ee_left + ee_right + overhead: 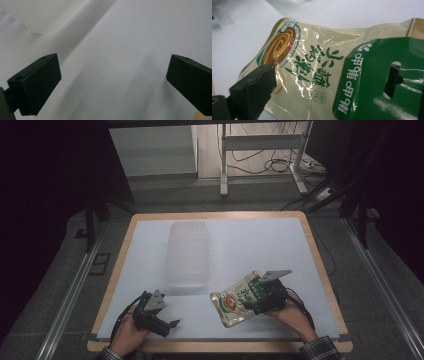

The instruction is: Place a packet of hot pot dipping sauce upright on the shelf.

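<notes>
High view: the right gripper (261, 301), lower right of the frame, sits over the green end of a pouch (235, 300) that lies on the counter (260, 240) at lower centre. A clear bin (187, 252) stands above it, centre left, well apart. The left gripper (162, 322) rests at lower left, away from both. Judgement: the step in hand is taking hold of the pouch, probably for transfer to the bin. The next move calls for a firm hold on the green end, then a lift towards the upper left.

Left gripper view: jaws stand wide apart with bare counter between them; it holds nothing. An edge of the bin (37, 17) shows at upper left.

Right gripper view: the pouch (312, 72) fills the space between the jaws. One jaw lies on its printed face at lower left; the other is at the far right edge. Whether the gripper has clamped it, I cannot tell.
</notes>
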